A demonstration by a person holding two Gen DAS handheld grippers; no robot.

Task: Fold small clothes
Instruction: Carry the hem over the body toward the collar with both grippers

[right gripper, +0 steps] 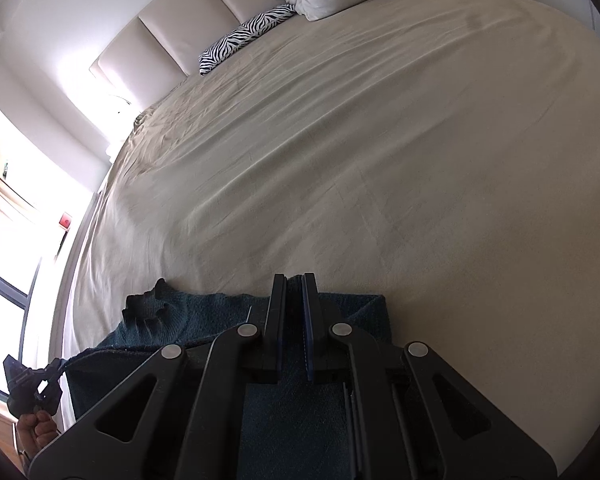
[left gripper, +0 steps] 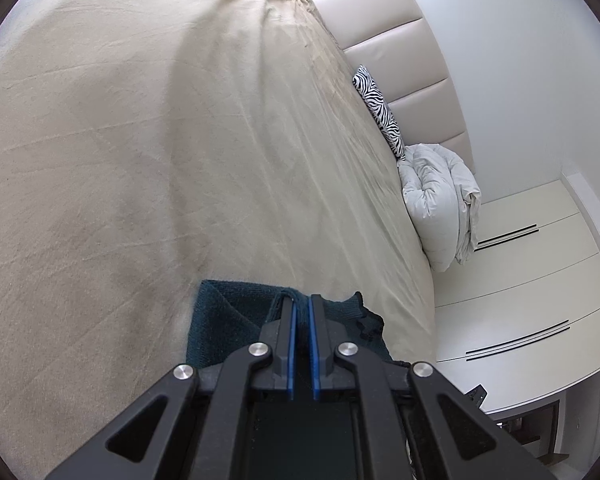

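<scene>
Clearly, a dark teal knitted garment (left gripper: 228, 320) is seen at the lower middle of the left wrist view, lying on the near edge of a bed (left gripper: 140, 140) that is covered by a beige sheet. The left gripper (left gripper: 302, 304) is clenched on a fold of that garment; a ridge of teal cloth is seen pinched between the blue-lined jaws. In the right wrist view the same garment (right gripper: 204, 316) is spread across the lower part of the frame, and the right gripper (right gripper: 295, 284) is likewise clamped on its upper edge, with knit showing between the jaws and beneath the gripper body. A ragged, darker bit of the garment is seen at its lower right corner in the left view and at its upper left in the right view.

A zebra-patterned cushion (left gripper: 380, 112) is propped against a padded cream headboard (left gripper: 404, 60), just beside a bundled white duvet (left gripper: 440, 204). White cupboard doors (left gripper: 520, 280) are seen at the right of the left view. At the lower left of the right view, the other gripper held by a hand (right gripper: 36, 432) is partly visible.
</scene>
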